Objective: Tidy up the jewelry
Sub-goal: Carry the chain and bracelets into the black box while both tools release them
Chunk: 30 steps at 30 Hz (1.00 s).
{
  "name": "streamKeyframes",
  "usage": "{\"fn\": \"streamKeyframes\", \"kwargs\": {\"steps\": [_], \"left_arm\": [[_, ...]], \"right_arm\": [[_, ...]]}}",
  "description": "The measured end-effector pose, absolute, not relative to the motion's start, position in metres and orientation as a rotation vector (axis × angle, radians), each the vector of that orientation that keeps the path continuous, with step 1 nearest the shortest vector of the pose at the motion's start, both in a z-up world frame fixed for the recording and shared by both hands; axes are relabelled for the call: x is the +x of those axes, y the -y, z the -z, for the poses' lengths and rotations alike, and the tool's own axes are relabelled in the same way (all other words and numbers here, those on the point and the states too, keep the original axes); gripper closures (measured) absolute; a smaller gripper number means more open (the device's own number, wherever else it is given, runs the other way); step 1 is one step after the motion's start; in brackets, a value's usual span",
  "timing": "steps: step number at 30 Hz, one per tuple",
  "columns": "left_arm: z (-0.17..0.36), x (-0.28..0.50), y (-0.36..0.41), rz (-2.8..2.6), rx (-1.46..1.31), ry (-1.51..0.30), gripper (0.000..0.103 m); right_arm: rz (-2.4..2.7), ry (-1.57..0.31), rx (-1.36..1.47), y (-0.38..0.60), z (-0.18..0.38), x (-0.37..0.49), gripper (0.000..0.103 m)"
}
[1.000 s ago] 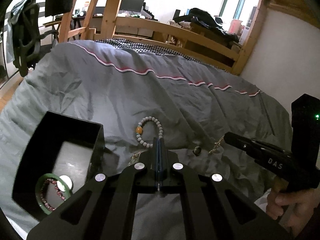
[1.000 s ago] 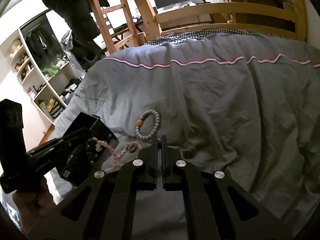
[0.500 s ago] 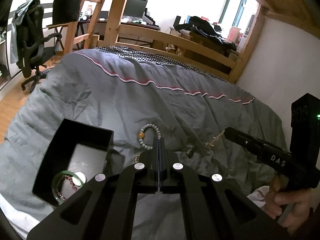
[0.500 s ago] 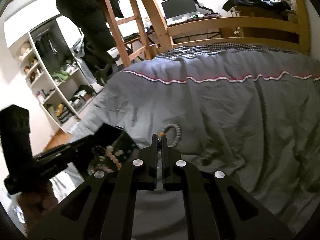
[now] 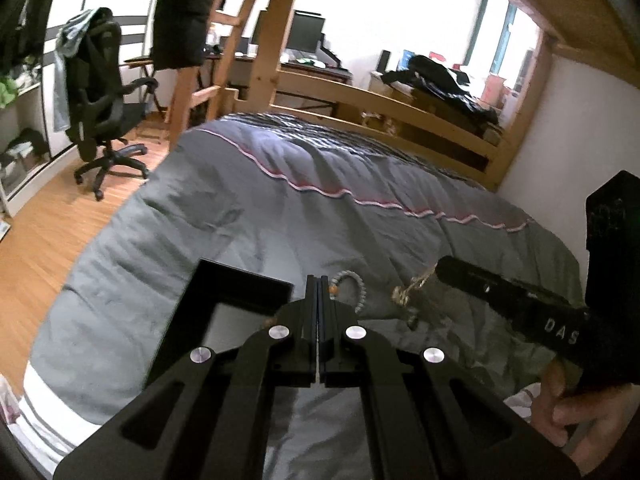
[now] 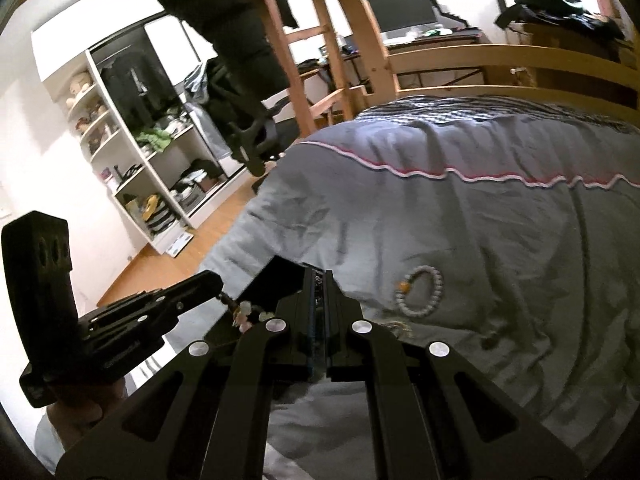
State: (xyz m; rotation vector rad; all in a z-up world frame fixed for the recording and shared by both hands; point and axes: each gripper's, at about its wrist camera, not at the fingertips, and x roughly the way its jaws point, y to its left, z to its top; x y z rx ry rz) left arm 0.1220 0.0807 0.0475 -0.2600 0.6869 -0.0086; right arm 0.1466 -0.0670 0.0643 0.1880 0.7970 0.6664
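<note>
so, both tongs are clenched now. the left gripper has its jaws pressed flat together, and in the right wrist view a pink bead strand hangs from its tip, so i judge it pinches the thin cord of it. the right gripper is closed almost fully, and in the left wrist view a gold chain dangles from its tip. i cannot tell if the strand and the chain are one piece or two.

the relation that matters is where the black box lies. it sits on the grey duvet, open side up, just to the left of the left fingertips and below them. from the right gripper it lies also to the left, partly hidden behind the fingers. so the left hand is nearer, and i think the held jewelry must go leftward and down into it.

the grey bead bracelet lies flat on the duvet, to the right of the box, between the two grippers, not touched. a small dark piece rests near it.
</note>
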Motion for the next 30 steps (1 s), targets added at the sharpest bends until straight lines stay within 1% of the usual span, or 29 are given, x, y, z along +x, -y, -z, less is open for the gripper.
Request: {"fn": "streamKeyframes", "kwargs": {"steps": [4,8,16,25,28,29,30], "left_arm": [[-0.049,0.119,-0.100,-0.050,-0.276,-0.680,0.103],[-0.045,0.120,-0.117,-0.148,-0.228,-0.694,0.103],[-0.032,0.122,-0.150,-0.180,-0.330,-0.742,0.103],[-0.021,0.123,-0.163,-0.186,-0.418,-0.776,0.103],[-0.020,0.123,-0.164,-0.180,-0.441,-0.785,0.103],[-0.020,0.123,-0.164,-0.186,-0.440,-0.783,0.103],[-0.021,0.123,-0.164,-0.193,-0.435,-0.781,0.102]], "right_arm": [[-0.695,-0.811,0.161,0.042,-0.066,0.145,0.099],[-0.724,-0.830,0.137,0.014,-0.063,0.147,0.099],[-0.766,-0.901,0.103,-0.032,-0.037,0.150,0.099],[-0.768,-0.964,0.083,-0.047,-0.010,0.149,0.099],[-0.765,-0.996,0.069,-0.050,-0.003,0.149,0.097],[-0.763,-1.008,0.062,-0.051,0.000,0.149,0.091],[-0.756,-1.008,0.058,-0.050,0.001,0.149,0.069]]}}
